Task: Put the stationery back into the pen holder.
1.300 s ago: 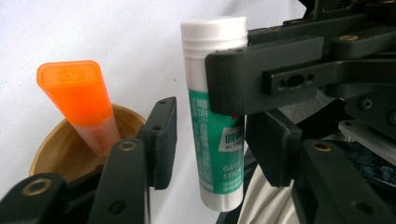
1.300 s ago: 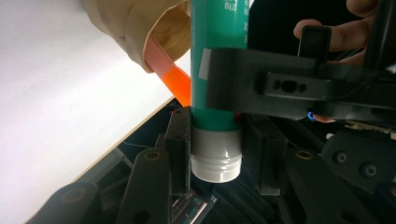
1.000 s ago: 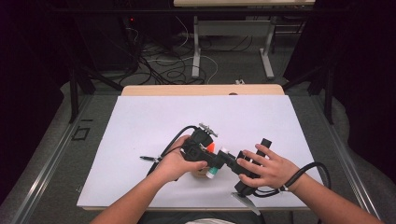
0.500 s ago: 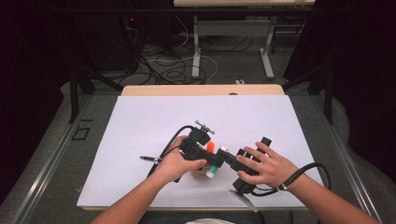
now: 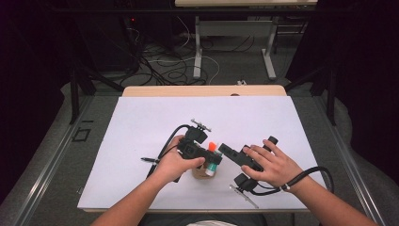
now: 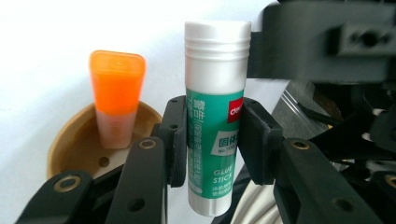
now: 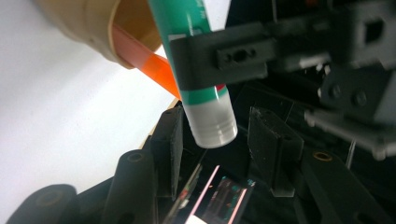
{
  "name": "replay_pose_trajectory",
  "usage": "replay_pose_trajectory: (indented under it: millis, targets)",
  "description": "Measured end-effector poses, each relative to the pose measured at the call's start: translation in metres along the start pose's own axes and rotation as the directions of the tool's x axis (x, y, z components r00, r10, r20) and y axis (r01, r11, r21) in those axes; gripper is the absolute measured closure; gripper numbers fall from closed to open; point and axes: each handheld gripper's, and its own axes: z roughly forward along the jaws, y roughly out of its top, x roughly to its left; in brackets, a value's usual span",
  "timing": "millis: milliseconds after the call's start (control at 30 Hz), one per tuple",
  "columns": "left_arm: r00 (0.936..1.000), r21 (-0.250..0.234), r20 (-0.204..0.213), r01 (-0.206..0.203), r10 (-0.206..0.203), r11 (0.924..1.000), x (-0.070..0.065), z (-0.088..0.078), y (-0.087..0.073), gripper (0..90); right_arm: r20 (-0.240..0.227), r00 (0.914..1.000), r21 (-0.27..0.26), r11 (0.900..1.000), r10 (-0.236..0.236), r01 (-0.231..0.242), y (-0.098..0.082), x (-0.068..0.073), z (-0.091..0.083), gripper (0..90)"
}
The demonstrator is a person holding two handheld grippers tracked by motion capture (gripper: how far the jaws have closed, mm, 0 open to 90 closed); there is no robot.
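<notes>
A green and white glue stick (image 6: pixel 215 116) stands upright between the pads of my left gripper (image 6: pixel 212 140), which is shut on its green body. In the high view the left gripper (image 5: pixel 212 158) holds the glue stick (image 5: pixel 214 165) just over a small wooden cup (image 5: pixel 201 173). An orange-capped marker (image 6: pixel 116 93) stands in the cup (image 6: pixel 70 144). My right gripper (image 7: pixel 219 135) has just been opening. The glue stick's white cap (image 7: pixel 212 123) sits between its jaws, with a gap to the right-hand pad. The right gripper (image 5: pixel 225 149) lies just right of the stick.
A white sheet (image 5: pixel 141 127) covers the table, with a wooden edge (image 5: pixel 202 90) at the back. Cables trail from both grippers across the sheet's near part. Beyond the table are a dark floor, loose cables and table legs (image 5: pixel 197 52).
The right gripper's jaws have parted and let go of the glue stick's cap. The left gripper still grips the stick, and both hands stay where they were.
</notes>
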Motion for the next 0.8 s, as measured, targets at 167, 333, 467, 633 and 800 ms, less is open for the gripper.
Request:
replay_pose_trajectory:
  millis: [167, 333, 467, 633, 800]
  targets:
    - [1.0000, -0.025, 0.003, 0.007, -0.007, 0.9997, 0.004, -0.005, -0.001, 65.4, 0.015, 0.9930, 0.043, 0.992, 0.117, -0.118, -0.007, -0.001, -0.003, 51.7]
    - [0.9999, -0.062, 0.006, 0.013, -0.012, 0.9980, 0.005, -0.012, -0.001, 65.5, 0.015, 0.9709, 0.076, 0.968, 0.239, -0.239, -0.012, -0.001, -0.005, 48.1]
    - [1.0000, -0.077, 0.000, 0.009, -0.009, 0.9970, 0.006, -0.016, -0.001, 65.5, -0.023, 0.9318, 0.118, 0.926, 0.362, -0.357, -0.017, 0.002, -0.004, 46.1]
    - [0.9999, -0.092, -0.004, 0.013, -0.014, 0.9957, 0.007, -0.021, -0.002, 65.5, -0.035, 0.8904, 0.156, 0.883, 0.454, -0.444, -0.019, 0.006, -0.001, 43.6]
    - [0.9999, -0.121, -0.010, 0.008, -0.009, 0.9926, 0.010, -0.025, -0.003, 65.5, -0.083, 0.8319, 0.216, 0.825, 0.549, -0.522, -0.022, 0.009, 0.001, 40.2]
